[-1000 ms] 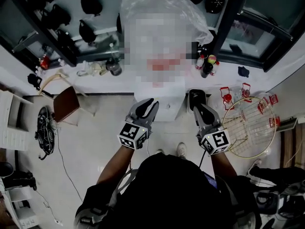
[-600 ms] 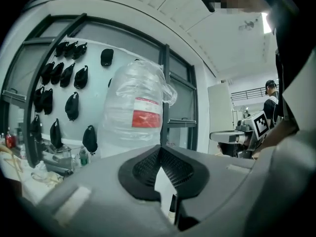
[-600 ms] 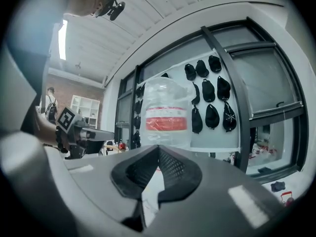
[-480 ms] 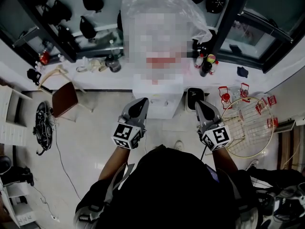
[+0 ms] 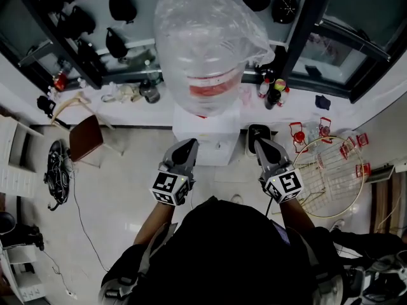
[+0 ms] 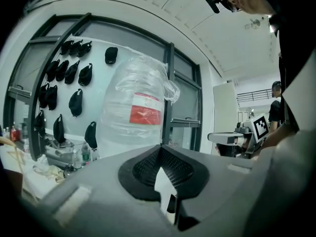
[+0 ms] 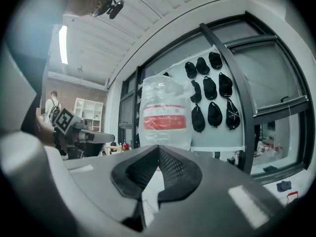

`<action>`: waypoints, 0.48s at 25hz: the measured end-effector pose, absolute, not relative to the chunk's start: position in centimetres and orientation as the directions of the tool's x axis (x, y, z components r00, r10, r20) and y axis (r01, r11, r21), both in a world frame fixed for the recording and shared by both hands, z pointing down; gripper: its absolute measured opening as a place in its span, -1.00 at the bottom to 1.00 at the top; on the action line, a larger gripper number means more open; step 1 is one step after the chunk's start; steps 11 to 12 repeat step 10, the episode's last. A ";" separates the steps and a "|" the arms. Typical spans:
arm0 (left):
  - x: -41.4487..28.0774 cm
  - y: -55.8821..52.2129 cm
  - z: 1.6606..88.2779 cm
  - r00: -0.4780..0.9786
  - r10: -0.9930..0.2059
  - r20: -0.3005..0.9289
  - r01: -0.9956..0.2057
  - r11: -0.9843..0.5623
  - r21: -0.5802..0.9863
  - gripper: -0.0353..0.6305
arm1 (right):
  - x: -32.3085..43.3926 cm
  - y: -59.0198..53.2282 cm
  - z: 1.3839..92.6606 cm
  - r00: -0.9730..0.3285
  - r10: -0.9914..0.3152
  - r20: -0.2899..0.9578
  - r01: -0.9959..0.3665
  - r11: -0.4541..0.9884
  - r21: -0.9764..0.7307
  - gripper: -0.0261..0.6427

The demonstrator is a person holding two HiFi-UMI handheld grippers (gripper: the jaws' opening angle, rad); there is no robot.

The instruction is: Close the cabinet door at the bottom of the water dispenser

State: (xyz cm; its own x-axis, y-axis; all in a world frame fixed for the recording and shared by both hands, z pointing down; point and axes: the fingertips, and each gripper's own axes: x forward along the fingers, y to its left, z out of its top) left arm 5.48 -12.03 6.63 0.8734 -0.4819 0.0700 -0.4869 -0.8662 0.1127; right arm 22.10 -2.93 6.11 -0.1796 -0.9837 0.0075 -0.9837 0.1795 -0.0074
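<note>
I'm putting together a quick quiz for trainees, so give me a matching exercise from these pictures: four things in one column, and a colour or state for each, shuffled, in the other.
Things:
1. water bottle
2. caps
3. wire rack
4. chair

Colour or state:
A. black, hanging in rows
B. round, with red clips on it
C. wrapped in clear plastic
D. brown seat

Pairs: 1-C, 2-A, 3-B, 4-D

Black caps [image 5: 121, 4] hang in rows on the pale wall [image 5: 137, 18]. A brown-seated chair [image 5: 87, 138] stands on the floor [image 5: 127, 189] near a tangle of cables [image 5: 56, 176], and a round wire rack [image 5: 324, 170] lies well apart.
</note>
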 end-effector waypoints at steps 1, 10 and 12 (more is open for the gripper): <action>5.7 -12.0 6.7 0.872 -0.483 0.076 -0.489 -0.865 0.115 -0.87 | 22.4 -2.9 6.2 -0.178 -0.984 0.015 -0.984 0.178 -0.016 -0.91; 7.1 -12.5 6.6 0.871 -0.486 0.072 -0.492 -0.864 0.105 -0.87 | 24.0 -3.5 5.6 -0.186 -0.982 -0.024 -0.983 0.186 0.001 -0.91; 7.1 -12.5 6.6 0.871 -0.486 0.072 -0.492 -0.864 0.105 -0.87 | 24.0 -3.5 5.6 -0.186 -0.982 -0.024 -0.983 0.186 0.001 -0.91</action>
